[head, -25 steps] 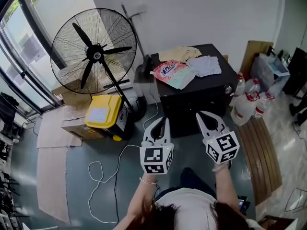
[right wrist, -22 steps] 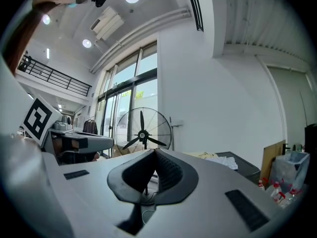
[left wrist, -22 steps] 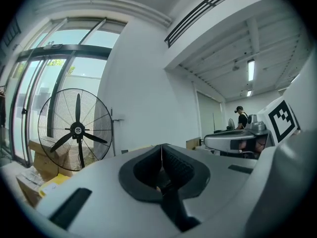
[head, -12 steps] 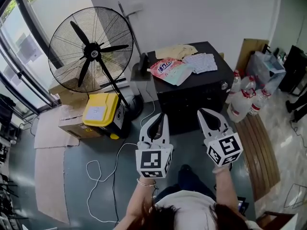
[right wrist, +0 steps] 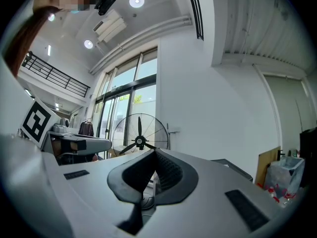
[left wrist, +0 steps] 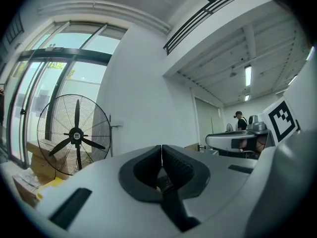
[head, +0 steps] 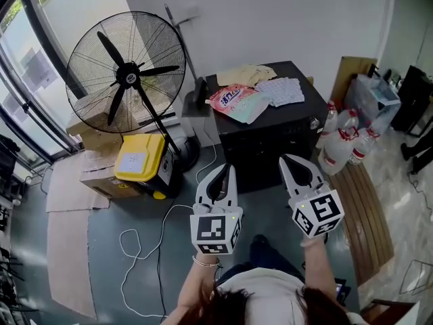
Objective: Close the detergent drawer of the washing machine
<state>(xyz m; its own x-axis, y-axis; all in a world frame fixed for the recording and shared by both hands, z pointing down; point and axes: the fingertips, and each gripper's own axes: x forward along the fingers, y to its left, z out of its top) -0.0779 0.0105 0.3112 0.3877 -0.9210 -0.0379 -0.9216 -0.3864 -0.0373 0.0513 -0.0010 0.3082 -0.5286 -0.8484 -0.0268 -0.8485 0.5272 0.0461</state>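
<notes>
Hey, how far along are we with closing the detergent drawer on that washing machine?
Nothing looks done yet. The left gripper and right gripper are both shut and empty, held short of the black washing machine and touching nothing. From the head view I cannot make out the drawer or whether it is open. Probably left to do: reach the machine's front and push the drawer in.

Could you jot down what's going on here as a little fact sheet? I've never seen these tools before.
Left gripper: shut, empty
Right gripper: shut, empty
Washing machine: black, ahead of both grippers; drawer not made out
On it: pink bag, beige cloth, patterned cloth
Beside it: standing fan, yellow box, bottles
</notes>
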